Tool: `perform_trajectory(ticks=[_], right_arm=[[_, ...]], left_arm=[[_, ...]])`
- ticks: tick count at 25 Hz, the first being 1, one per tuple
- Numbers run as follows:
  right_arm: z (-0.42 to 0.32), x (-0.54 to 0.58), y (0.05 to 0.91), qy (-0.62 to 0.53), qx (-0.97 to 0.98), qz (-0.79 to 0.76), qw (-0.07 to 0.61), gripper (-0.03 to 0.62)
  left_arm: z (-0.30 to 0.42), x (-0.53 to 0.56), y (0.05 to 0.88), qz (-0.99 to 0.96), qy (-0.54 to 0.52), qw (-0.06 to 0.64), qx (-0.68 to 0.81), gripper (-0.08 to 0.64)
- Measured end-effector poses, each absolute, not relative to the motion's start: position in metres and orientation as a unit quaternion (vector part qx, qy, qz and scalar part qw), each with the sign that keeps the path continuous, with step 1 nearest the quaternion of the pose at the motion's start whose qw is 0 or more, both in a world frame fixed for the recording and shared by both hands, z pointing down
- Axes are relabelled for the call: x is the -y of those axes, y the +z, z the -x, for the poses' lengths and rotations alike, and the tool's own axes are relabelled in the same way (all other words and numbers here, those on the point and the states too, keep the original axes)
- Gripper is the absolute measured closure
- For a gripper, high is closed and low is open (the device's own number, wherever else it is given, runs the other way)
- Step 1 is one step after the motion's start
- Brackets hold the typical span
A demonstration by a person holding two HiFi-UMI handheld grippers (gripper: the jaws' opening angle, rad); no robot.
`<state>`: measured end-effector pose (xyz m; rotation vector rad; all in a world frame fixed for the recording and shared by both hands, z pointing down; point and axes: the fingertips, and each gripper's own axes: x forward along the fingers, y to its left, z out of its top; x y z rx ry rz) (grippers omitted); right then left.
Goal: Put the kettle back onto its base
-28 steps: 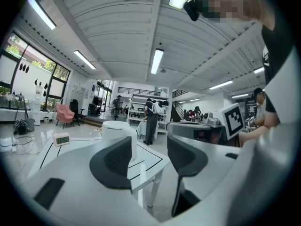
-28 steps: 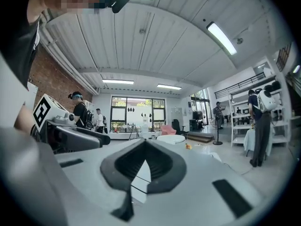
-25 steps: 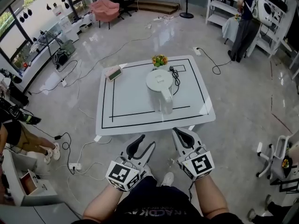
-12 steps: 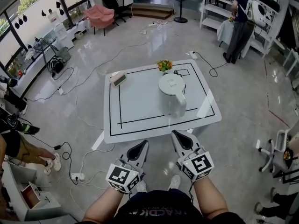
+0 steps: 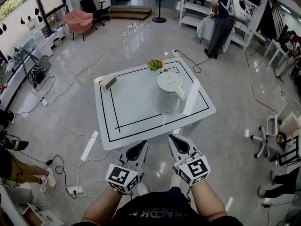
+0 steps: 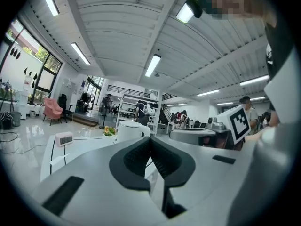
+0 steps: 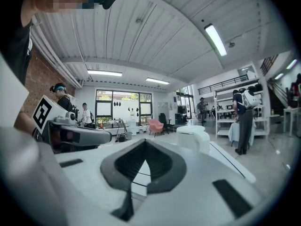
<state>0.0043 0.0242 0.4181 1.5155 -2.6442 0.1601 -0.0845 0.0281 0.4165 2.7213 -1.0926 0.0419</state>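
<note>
The white kettle [image 5: 170, 83] stands upright on the far right part of the white table [image 5: 141, 112], its handle turned toward me. I cannot make out its base. Both grippers hover side by side in front of the table's near edge, well short of the kettle. My left gripper [image 5: 141, 145] is shut and holds nothing. My right gripper [image 5: 174, 140] is also shut and holds nothing. The kettle [image 6: 132, 128] shows past the tips of the left gripper [image 6: 150, 140] in the left gripper view. The same kettle [image 7: 193, 135] sits to the right of the right gripper [image 7: 145, 142] in the right gripper view.
A small clock [image 5: 109, 82] lies at the table's far left and a flower pot [image 5: 155, 64] at its far edge. Cables and a power strip [image 5: 73, 189] lie on the floor to the left. An office chair [image 5: 265, 138] stands at the right, and a person [image 5: 221, 15] by the shelves.
The left gripper's jaws, apart a second ago, have closed. The table and kettle now look farther away and more turned in the head view.
</note>
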Motion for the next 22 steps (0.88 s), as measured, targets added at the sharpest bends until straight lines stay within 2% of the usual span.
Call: perform_trajectory(ticks=[22], right_arm=[[0.001,-0.070,0.424,0.051,0.844,-0.531,0.057,0.592]], left_arm=[[0.092,-0.065,0.424,-0.933,0.012,0.113,0.341,0.555]])
